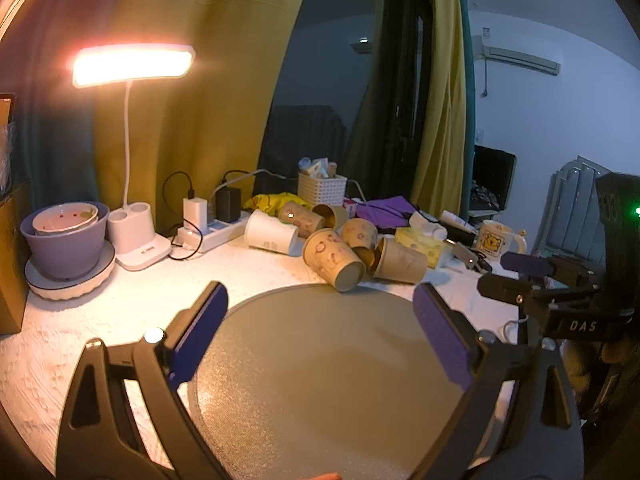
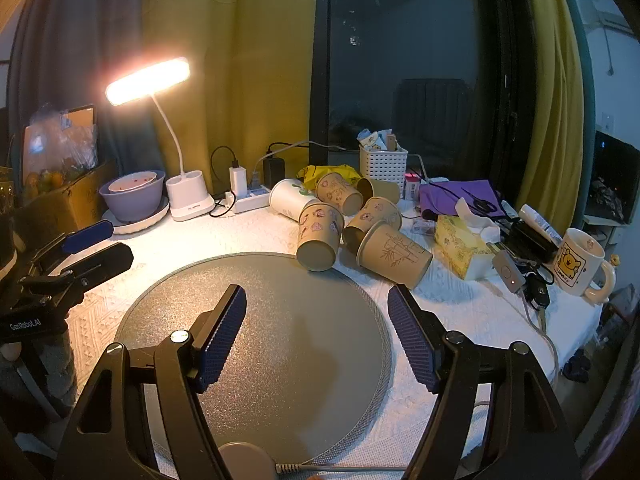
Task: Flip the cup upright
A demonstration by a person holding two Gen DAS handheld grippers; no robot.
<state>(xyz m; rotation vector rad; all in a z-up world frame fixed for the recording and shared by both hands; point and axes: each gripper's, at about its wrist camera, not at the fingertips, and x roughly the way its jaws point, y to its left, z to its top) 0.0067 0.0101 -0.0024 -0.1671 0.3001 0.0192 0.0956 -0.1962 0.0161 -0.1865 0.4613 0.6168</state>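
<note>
Several paper cups lie on their sides in a pile behind a round grey mat [image 1: 320,360] [image 2: 260,320]. The nearest cup [image 1: 334,258] [image 2: 318,238], printed with pink cartoons, rests on the mat's far edge with its base toward me. A bamboo-print cup [image 2: 394,256] [image 1: 400,261] lies to its right, and a white cup [image 1: 270,232] [image 2: 290,199] to the left. My left gripper [image 1: 320,340] is open and empty over the mat. My right gripper [image 2: 316,336] is open and empty over the mat; it also shows at the right in the left wrist view [image 1: 516,276].
A lit desk lamp [image 1: 132,66] [image 2: 148,80], a purple bowl on a plate [image 1: 66,240], a power strip with chargers [image 1: 216,228], a white basket [image 2: 382,166], a tissue box [image 2: 460,248], keys [image 2: 516,276] and a cartoon mug [image 2: 576,264] crowd the table's back and right.
</note>
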